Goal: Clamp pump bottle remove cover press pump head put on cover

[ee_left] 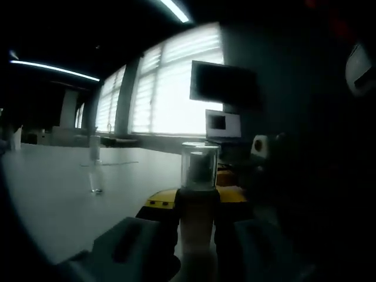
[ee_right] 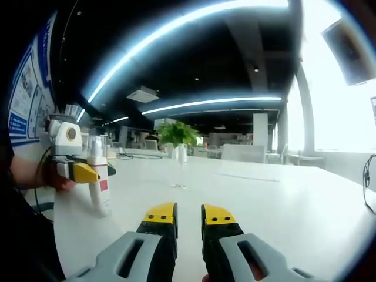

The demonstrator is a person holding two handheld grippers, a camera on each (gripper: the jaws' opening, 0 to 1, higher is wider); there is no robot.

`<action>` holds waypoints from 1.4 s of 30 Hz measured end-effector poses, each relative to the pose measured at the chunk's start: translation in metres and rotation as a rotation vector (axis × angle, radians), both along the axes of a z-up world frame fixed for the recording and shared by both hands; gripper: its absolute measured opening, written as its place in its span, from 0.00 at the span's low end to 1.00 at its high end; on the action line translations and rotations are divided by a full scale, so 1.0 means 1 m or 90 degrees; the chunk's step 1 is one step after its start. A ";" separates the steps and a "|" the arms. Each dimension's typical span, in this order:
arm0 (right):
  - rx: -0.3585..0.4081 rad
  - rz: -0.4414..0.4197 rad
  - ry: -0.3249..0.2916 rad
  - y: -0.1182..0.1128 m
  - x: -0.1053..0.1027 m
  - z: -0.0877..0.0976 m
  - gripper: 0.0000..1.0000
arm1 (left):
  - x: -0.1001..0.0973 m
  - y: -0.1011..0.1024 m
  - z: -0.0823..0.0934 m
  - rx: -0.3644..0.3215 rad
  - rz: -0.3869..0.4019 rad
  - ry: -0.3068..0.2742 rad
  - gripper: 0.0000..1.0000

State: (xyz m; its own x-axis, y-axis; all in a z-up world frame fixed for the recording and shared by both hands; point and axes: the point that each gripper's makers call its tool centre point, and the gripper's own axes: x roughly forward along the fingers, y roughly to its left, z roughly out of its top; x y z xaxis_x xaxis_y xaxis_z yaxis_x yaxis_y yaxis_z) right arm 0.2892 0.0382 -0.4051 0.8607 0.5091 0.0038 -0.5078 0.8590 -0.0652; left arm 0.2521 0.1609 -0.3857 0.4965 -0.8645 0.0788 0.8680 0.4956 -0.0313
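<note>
- Left gripper view: left tongs (ee_left: 197, 226) clamped on pump bottle (ee_left: 198, 200), upright, clear cover (ee_left: 200, 166) on top, held over white worktop (ee_left: 64, 194).
- Right gripper view: right tongs (ee_right: 189, 218) nearly closed, gripping nothing, over worktop (ee_right: 282, 205); bottle (ee_right: 100, 182) near worktop's left edge, in left tongs (ee_right: 82, 171).

Open office – long tables (ee_right: 282, 194), monitors (ee_left: 222, 84), blinds (ee_left: 176, 82)

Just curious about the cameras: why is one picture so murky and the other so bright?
Left gripper view: it faces bright windows, so the room and the clamped pump bottle go dark and soft. Right gripper view: ceiling lights and the white table show evenly; the fisheye bends straight lines.
</note>
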 end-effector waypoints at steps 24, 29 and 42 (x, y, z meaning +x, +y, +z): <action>-0.002 -0.001 -0.001 0.000 0.001 0.000 0.11 | 0.000 -0.002 -0.011 0.039 0.011 -0.009 0.14; -0.004 -0.002 -0.001 -0.001 0.001 -0.001 0.11 | -0.001 -0.001 -0.008 0.028 0.008 -0.007 0.14; -0.007 0.009 0.004 0.004 -0.002 -0.001 0.12 | 0.000 0.000 -0.007 0.032 0.024 -0.014 0.13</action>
